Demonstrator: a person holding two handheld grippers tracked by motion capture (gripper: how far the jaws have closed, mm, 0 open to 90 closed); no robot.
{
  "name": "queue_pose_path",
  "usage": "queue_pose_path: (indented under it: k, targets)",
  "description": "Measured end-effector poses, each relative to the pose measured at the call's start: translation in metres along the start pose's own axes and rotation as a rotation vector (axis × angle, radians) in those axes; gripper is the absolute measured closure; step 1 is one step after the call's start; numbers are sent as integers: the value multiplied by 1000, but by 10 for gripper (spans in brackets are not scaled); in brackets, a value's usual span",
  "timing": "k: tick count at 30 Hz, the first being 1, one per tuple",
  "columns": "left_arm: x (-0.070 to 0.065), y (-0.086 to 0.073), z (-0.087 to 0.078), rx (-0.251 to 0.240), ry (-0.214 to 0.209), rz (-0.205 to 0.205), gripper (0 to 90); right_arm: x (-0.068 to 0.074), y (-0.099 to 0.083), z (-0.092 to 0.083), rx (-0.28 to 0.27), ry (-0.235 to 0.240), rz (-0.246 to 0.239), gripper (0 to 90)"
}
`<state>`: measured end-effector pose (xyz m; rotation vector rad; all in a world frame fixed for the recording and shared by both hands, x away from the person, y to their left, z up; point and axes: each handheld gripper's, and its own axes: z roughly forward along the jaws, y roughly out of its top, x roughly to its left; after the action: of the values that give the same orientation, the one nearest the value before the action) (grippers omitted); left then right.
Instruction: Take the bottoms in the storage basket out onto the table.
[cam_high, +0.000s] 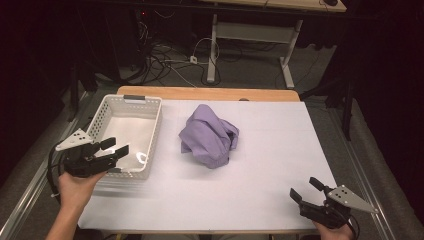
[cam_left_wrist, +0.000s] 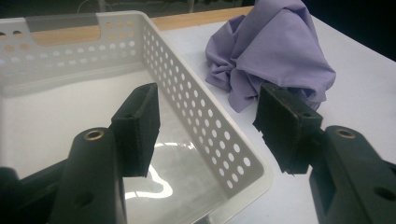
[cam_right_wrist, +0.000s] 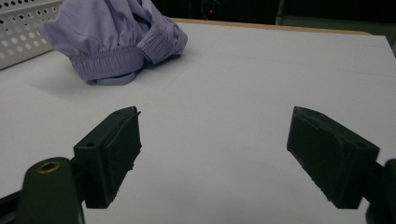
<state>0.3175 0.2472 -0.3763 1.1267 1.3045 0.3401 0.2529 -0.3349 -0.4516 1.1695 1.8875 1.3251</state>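
While the white table (cam_high: 260, 165) spreads across the whole work area with a strip of bare wood showing along its far edge, the white perforated basket (cam_high: 152, 137) stands on its left part, a grey label on its far rim and its bottom shiny; in the left gripper view the basket's holed long wall (cam_left_wrist: 210, 126) runs up between the two black jaws. Just to the right of the basket, near the middle of the table and apart from the basket wall, lies the crumpled lilac garment (cam_high: 209, 135), bunched into a heap; in the right gripper view its elastic ribbed hems (cam_right_wrist: 112, 63) face the camera and rest on the table surface, with a corner of the basket (cam_right_wrist: 23, 28) behind it. At the basket's near left corner hovers the left gripper (cam_high: 114, 148), held in a hand that comes in from the bottom left, its jaws spread with nothing between the pads, one jaw over the basket's inside and the other over the table beside the wall, pointing toward the garment. At the table's near right corner sits the right gripper (cam_high: 305, 188), well apart from the garment, its jaws spread wide over bare table and gripping nothing, aimed toward the cloth heap
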Motion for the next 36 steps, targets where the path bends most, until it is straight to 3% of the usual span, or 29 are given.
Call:
queue_pose_path:
  k: [4, 14, 36]
  targets:
    - [3, -1, -3, -5, 6, -5, 392, 0, 0, 0, 0, 0, -1, 182]
    - [5, -5, -7, -12, 30, 29, 391, 0, 0, 0, -1, 0, -2, 182]
    - [19, -10, -19, -42, 55, 1, 391, 0, 0, 0, 0, 0, -4, 182]
